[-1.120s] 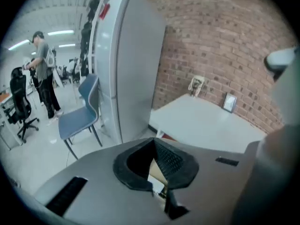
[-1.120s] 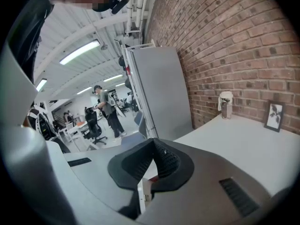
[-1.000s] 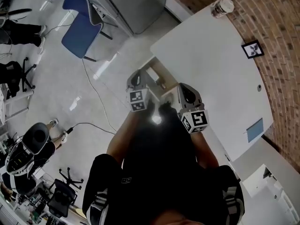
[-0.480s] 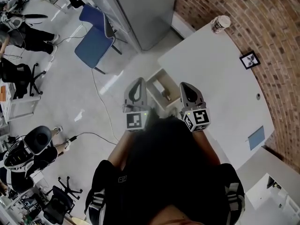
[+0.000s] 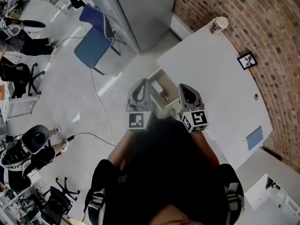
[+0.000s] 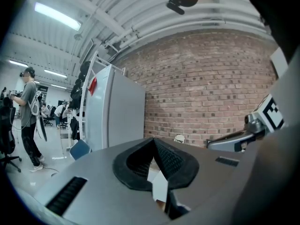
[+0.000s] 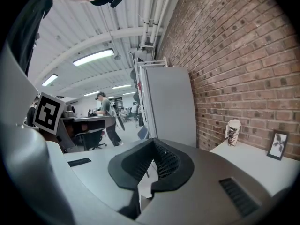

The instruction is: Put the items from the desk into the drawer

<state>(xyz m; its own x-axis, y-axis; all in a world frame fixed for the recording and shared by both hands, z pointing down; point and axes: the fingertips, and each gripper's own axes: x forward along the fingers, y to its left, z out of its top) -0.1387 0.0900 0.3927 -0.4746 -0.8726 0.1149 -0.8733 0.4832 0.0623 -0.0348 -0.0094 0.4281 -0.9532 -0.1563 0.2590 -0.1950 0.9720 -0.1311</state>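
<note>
Jaws together, drawer [image 5: 157, 80] apparently jutting left

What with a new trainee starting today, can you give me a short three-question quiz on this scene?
1. True or false: the left gripper holds an item.
2. What stands at the far corner of the desk, by the brick wall? A) paper cup B) bottle C) bowl
3. Short answer: what colour is the flat card at the desk's near end?
Key: 1 false, its jaws are shut on nothing; 2 A; 3 blue.
</note>
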